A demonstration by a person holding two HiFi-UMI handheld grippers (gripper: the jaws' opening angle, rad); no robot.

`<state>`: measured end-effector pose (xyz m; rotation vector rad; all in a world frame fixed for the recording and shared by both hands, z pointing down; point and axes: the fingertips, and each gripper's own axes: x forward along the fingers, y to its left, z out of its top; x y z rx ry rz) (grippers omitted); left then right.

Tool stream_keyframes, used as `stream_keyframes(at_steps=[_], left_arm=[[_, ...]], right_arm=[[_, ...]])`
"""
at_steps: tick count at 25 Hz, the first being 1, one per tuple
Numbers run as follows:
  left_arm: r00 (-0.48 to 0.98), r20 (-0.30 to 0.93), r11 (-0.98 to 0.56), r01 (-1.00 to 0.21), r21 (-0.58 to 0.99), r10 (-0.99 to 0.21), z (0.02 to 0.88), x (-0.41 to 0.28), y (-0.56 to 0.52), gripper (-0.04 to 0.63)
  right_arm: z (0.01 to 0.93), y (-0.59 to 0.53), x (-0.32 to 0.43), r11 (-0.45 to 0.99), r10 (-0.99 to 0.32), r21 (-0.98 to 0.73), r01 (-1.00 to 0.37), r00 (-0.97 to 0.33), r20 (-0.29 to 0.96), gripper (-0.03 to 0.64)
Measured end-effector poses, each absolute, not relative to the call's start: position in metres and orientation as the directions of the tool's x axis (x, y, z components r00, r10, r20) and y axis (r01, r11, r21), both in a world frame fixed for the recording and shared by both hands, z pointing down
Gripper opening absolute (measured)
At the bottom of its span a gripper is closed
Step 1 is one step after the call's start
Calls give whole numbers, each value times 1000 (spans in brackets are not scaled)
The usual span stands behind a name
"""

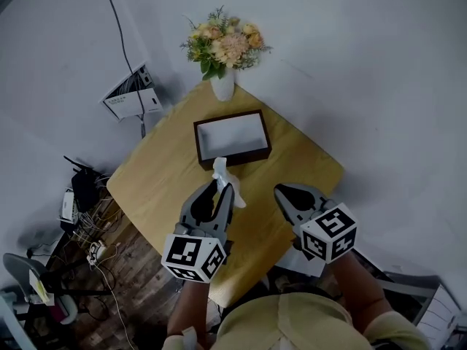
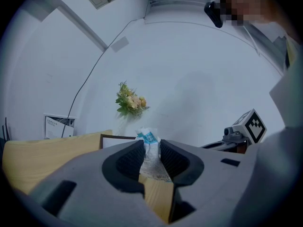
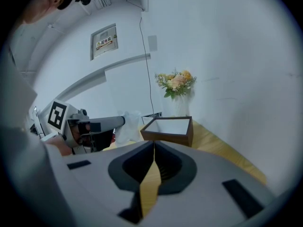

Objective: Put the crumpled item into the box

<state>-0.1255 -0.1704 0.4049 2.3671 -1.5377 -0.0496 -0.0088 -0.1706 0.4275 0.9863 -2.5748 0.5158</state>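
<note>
crumpled item (image 1: pixel 222 172) is a white bit of paper wrap, and the left tool (image 1: pixel 221 189) is pinching it. in the head view it sticks up past the tips of the tool, in the middle of the frame, just below the near side of the box (image 1: pixel 233 157). it hangs over the worktop (image 1: pixel 157 173) and is not in the box.

in the left gripper view the crumpled item (image 2: pixel 149 138) sits tight between the 2 dark jaws of the left tool (image 2: pixel 152 156). blue print shows on its top end. the box (image 2: pixel 113 139) peeks out behind it, a bit to the left.

the right tool (image 1: pixel 283 192) is at the lower right of the head view, beside the left one but apart from it. in the right gripper view the 2 jaws of the right tool (image 3: pixel 154 148) are pressed together and hold nothing. only a thin strip of yellow wood shows between them. that view also has the left tool (image 3: pixel 122 121) at the left, with the crumpled item (image 3: pixel 129 129) at its tip. the box (image 3: pixel 166 136) is in the middle, brown outside and white inside.

a white vase (image 1: pixel 222 86) of flowers (image 1: pixel 222 46) stands at the far corner of the worktop, just behind the box. wires (image 1: pixel 95 232) lie on the dark wood floor (image 1: pixel 139 268) at the left.
</note>
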Motion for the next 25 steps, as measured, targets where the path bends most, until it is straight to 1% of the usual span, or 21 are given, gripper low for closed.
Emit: stream_keyframes(at_steps=[9, 18, 25], left_arm=[[452, 120, -421, -880, 221, -884, 396, -116, -213, 117], [453, 102, -434, -886, 164, -886, 384, -123, -254, 116], [475, 142, -465, -880, 97, -868, 387, -123, -280, 117]], right_arm=[[422, -198, -9, 665, -606, -213, -716, -684, 405, 31], [430, -209, -12, 649, -611, -224, -727, -673, 416, 31], [434, -217, -10, 640, -617, -219, -737, -662, 427, 31]])
